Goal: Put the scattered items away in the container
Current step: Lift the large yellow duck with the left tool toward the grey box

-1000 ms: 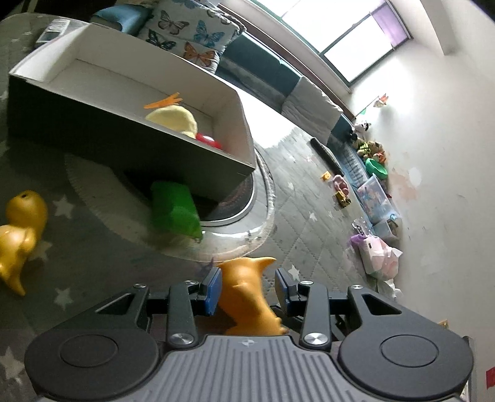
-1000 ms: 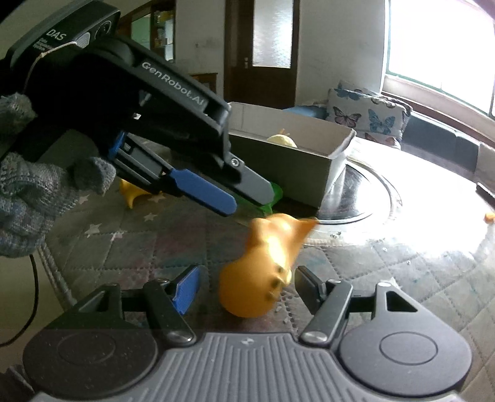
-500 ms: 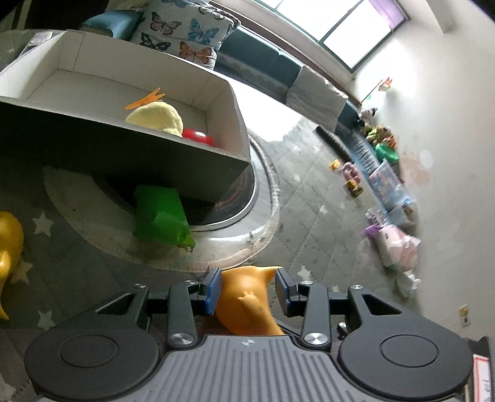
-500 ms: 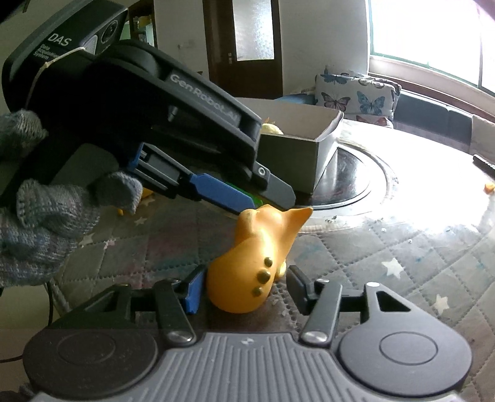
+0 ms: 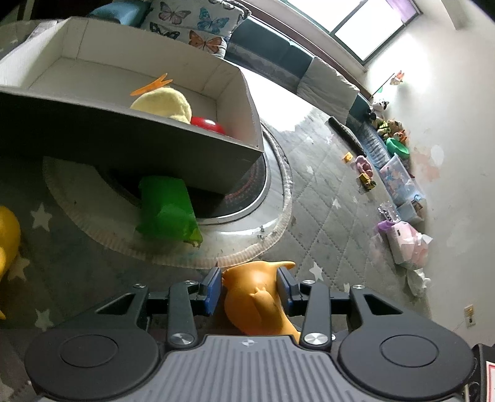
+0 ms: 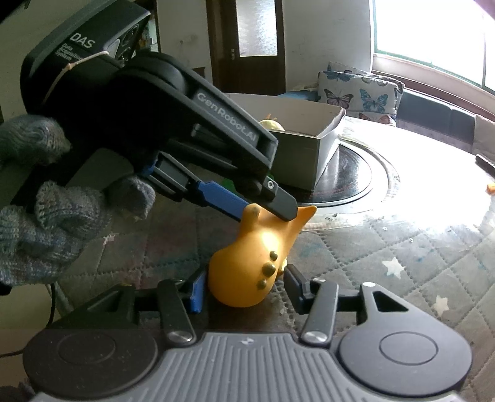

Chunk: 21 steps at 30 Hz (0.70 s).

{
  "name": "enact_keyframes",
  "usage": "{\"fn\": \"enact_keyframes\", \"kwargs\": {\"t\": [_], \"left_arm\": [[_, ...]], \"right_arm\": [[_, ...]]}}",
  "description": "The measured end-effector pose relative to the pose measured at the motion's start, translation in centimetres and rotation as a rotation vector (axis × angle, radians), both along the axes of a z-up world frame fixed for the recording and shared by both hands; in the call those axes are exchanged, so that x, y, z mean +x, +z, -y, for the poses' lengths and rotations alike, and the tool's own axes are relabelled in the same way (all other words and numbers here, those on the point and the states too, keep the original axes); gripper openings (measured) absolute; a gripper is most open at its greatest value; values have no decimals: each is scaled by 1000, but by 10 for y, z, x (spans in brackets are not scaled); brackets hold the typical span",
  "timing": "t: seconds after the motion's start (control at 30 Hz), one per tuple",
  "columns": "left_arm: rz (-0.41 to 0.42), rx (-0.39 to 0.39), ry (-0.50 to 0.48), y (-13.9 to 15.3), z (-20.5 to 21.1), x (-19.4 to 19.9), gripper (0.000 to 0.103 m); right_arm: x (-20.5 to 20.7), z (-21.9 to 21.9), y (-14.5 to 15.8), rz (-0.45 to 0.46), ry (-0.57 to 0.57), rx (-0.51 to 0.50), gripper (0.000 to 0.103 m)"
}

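Pinching the upper end of the orange toy animal (image 5: 252, 297), the left gripper (image 5: 250, 286) has its blue pads (image 5: 213, 289) pressed against both sides of the toy at the lower centre of the left wrist view. In the right wrist view the same left gripper (image 6: 269, 210) reaches in from the upper left, held by a grey knitted glove (image 6: 40, 222), and its fingertips clamp the toy near its ears. The right gripper (image 6: 244, 289) sits at the lower centre of that view with its jaws spread around the toy's rounded lower end; the left blue pad (image 6: 196, 293) is just beside the toy and the right finger stands apart from it. The toy rests tilted on the grey quilted mat (image 6: 386, 247).

Beyond the toy, in the left wrist view, a green toy (image 5: 165, 210) lies just in front of the cardboard box (image 5: 130, 139), which fills the upper left. Inside the box are a pale yellow plush (image 5: 162, 103) and a red object (image 5: 207, 125). A yellow toy (image 5: 7, 235) shows at the left edge. Butterfly cushions (image 5: 198, 21) lie behind the box.
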<state>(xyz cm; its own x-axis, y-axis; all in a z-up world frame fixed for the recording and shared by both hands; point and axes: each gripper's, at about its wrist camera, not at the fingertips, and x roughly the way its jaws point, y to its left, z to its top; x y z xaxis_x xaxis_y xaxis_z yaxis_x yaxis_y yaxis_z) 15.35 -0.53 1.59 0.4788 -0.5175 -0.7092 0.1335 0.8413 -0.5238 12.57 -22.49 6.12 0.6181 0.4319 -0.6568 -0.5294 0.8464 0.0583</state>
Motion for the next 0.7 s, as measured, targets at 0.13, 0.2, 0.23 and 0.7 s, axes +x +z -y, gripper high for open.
{"fn": "enact_keyframes", "kwargs": {"t": [0.13, 0.2, 0.23, 0.7], "left_arm": [[-12, -13, 18, 1, -3, -4, 42], [-20, -16, 28, 1, -4, -5, 42], [-21, -11, 32, 2, -3, -6, 42], [-81, -45, 136, -1, -2, 1, 44]], "right_arm": [[-3, 4, -2, -10, 13, -9, 49], [-6, 6, -2, -13, 12, -8, 49], [-8, 7, -2, -12, 11, -10, 49], [-6, 18, 7, 3, -51, 31, 50]]}}
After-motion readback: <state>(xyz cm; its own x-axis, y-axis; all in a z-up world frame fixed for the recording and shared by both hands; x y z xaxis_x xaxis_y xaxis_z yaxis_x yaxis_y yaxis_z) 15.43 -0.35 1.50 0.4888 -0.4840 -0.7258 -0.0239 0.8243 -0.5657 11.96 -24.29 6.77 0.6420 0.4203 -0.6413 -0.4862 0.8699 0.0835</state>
